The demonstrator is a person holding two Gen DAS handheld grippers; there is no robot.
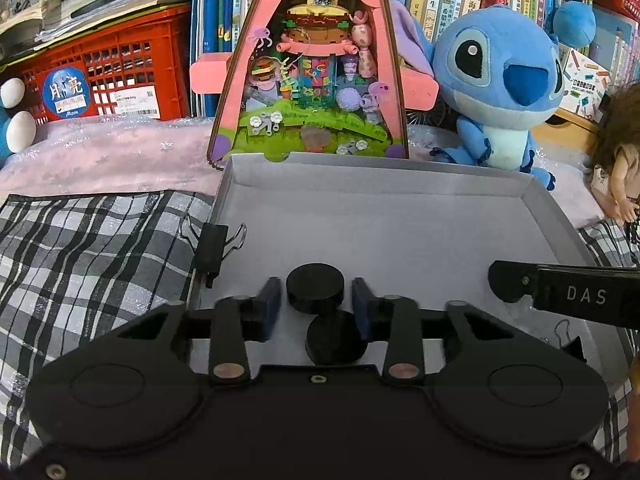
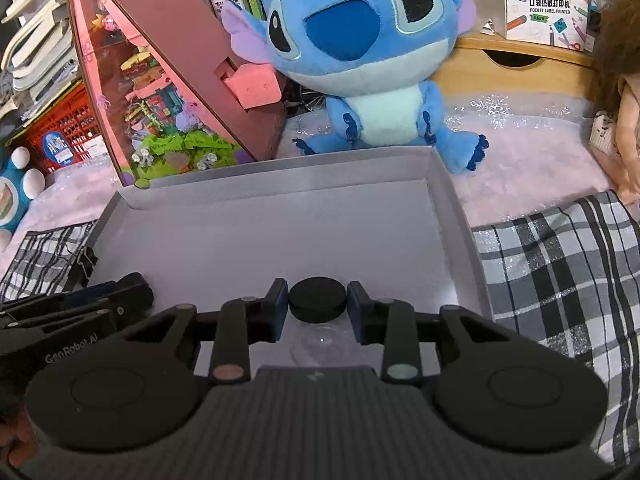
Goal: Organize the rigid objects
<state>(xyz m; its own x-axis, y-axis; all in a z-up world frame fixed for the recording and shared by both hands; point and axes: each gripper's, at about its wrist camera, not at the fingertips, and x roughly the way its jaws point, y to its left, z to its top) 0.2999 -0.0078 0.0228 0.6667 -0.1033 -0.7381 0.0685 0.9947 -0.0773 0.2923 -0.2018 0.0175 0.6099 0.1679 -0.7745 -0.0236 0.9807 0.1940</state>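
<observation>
Jaws of the left gripper (image 1: 316,306) stand apart with a black disc (image 1: 315,293) between the blue pads (image 1: 269,305), a clear gap showing on each side of it. A second black disc (image 1: 335,339) lies just behind the first, nearer the gripper body, touching or nearly touching it. Both sit on the floor of a shallow grey box lid (image 1: 400,216).

Jaws of the right gripper (image 2: 317,307) are narrow around another black disc (image 2: 317,299); the pads sit right at its sides, but whether they press it I cannot tell. This disc rests in the same grey lid (image 2: 280,232), near its front edge.

Binder clips (image 1: 212,246) grip the lid's left wall. Around the lid lies a checked cloth (image 1: 92,248), and behind it stand a pink triangular toy display (image 1: 312,80) and a blue plush toy (image 1: 496,92) before shelves of books.
</observation>
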